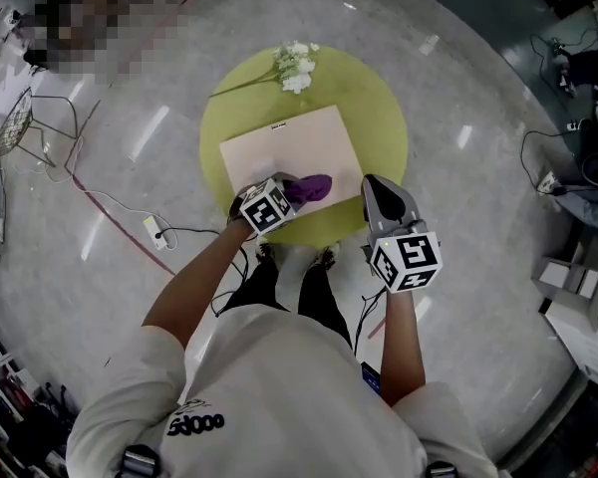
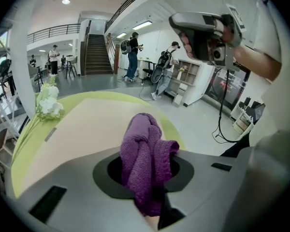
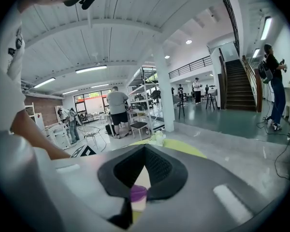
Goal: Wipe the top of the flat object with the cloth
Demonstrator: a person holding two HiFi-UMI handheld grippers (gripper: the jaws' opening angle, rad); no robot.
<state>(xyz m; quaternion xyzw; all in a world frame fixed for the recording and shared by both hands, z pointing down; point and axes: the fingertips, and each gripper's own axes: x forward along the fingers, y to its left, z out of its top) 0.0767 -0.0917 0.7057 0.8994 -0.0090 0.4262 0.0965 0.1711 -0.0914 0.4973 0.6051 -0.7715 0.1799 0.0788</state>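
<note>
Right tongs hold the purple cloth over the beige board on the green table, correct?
No: the left tongs hold the purple cloth, as the left gripper view shows. It is over the beige board on the green table.

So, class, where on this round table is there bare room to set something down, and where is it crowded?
Bare: the far half of the beige board, between the white flowers and the purple cloth; the green table strip right of the board. Crowded: the near edge, where the left claw grips the cloth and the right claw hangs shut, empty.
</note>
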